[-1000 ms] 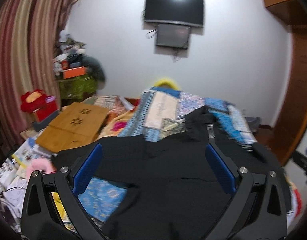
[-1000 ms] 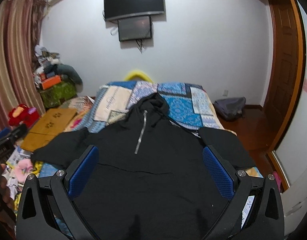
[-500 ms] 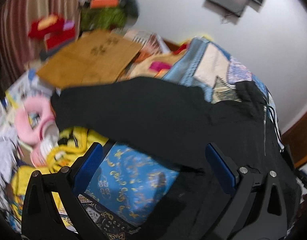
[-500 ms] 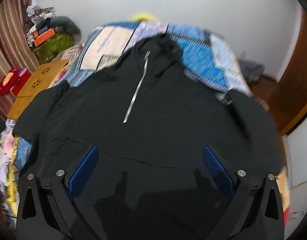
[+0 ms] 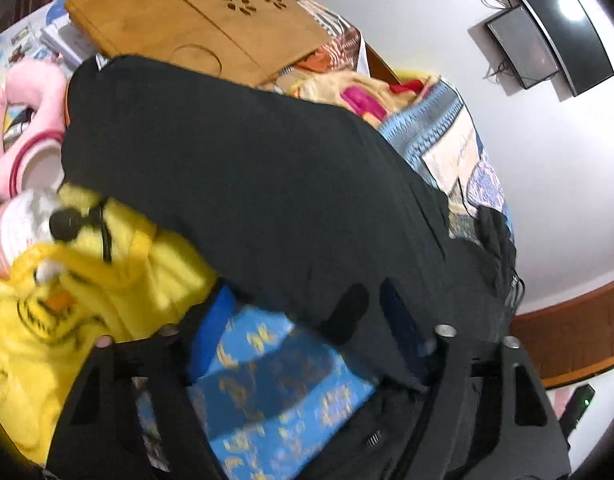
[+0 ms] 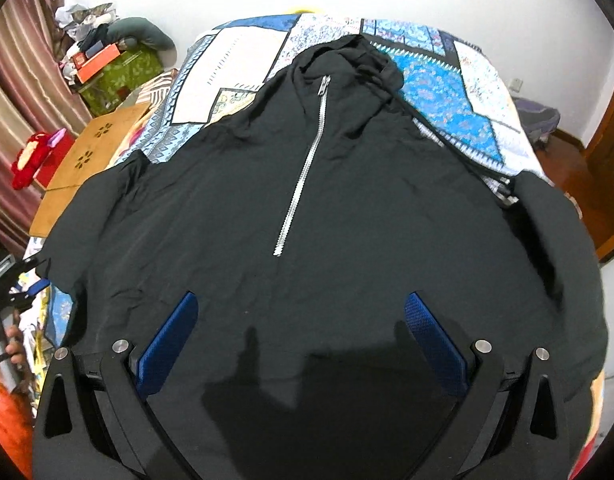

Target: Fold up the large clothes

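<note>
A large black hoodie (image 6: 347,200) lies front up on the bed, its silver zipper (image 6: 303,172) running toward the hood at the far end. My right gripper (image 6: 301,300) hovers open over the lower front of it, nothing between its blue pads. My left gripper (image 5: 307,300), blurred, points down at the hoodie's left edge (image 5: 267,184), where the sleeve meets the blue sheet (image 5: 275,392). Its jaws are closing, with the fabric's edge between them, and the pads do not visibly press on it. In the right wrist view the left gripper (image 6: 27,288) shows at the far left, held by a hand (image 6: 9,348).
A patchwork quilt (image 6: 439,80) covers the bed. To its left lie a wooden lap desk (image 5: 195,20), a yellow plush blanket (image 5: 87,280) and a pink soft toy (image 5: 23,120). A wooden door (image 6: 611,160) stands on the right, and a TV (image 5: 559,20) hangs on the far wall.
Both grippers have tipped down toward the hoodie. The left one swung to the left sleeve side and rolled, and its jaws have narrowed. The right one sank closer over the front.
</note>
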Demonstrator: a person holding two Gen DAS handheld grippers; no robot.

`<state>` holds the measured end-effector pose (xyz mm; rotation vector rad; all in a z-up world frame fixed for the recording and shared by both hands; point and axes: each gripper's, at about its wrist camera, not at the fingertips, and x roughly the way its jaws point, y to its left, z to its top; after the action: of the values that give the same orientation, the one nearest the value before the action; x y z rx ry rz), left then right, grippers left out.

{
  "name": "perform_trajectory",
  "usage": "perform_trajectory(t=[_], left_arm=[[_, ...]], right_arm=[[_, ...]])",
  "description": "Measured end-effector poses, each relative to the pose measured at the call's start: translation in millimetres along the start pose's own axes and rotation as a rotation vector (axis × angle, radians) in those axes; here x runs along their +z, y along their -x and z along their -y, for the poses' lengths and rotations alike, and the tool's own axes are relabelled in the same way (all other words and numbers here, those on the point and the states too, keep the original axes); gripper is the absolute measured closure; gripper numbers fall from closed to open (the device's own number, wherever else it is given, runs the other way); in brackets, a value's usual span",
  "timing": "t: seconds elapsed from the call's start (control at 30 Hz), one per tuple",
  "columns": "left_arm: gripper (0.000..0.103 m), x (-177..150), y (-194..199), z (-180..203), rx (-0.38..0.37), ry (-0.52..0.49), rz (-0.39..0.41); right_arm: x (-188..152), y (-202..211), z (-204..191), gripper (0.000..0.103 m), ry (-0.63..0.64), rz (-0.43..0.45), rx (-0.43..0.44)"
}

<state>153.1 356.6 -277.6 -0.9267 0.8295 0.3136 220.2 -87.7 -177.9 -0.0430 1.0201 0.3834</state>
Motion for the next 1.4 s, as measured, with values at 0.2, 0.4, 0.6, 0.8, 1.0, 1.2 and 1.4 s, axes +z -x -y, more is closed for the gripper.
perform_trajectory(t=[0.2, 0.4, 0.6, 0.8, 1.0, 1.2, 1.4], left_arm=[[0.063, 16.8, -7.5, 4.3, 0.09, -0.025, 0.062], [0.091, 27.9, 5.3, 42.2, 0.229, -0.167, 0.141], [0.098, 37.4, 27.6, 102.1, 0.172, -0.257, 0.224], [0.1, 17.2, 46.6, 187.6, 0.067, -0.43, 0.266], [0.1, -26.6, 36.1, 259.8, 0.044, -0.651, 0.226], [0.1, -80.2, 0.2, 296.4, -0.011, -0.775, 0.069], [0.1, -139.8, -46.6, 309.5, 0.013, -0.842, -0.12]], right_arm=[[-1.8, 0.7, 3.6, 0.0, -0.015, -0.025, -0.006], [-4.3, 16.0, 5.8, 0.0, 0.008, -0.005, -0.026], [-4.2, 24.0, 11.7, 0.0, 0.017, 0.015, -0.055], [-5.9, 32.0, 20.1, 0.0, -0.001, 0.024, -0.041], [-7.2, 44.4, 27.0, 0.0, 0.001, 0.053, -0.048], [-10.3, 53.8, 33.9, 0.0, 0.026, 0.074, -0.072], [-16.1, 58.0, 37.7, 0.0, 0.02, 0.078, -0.058]])
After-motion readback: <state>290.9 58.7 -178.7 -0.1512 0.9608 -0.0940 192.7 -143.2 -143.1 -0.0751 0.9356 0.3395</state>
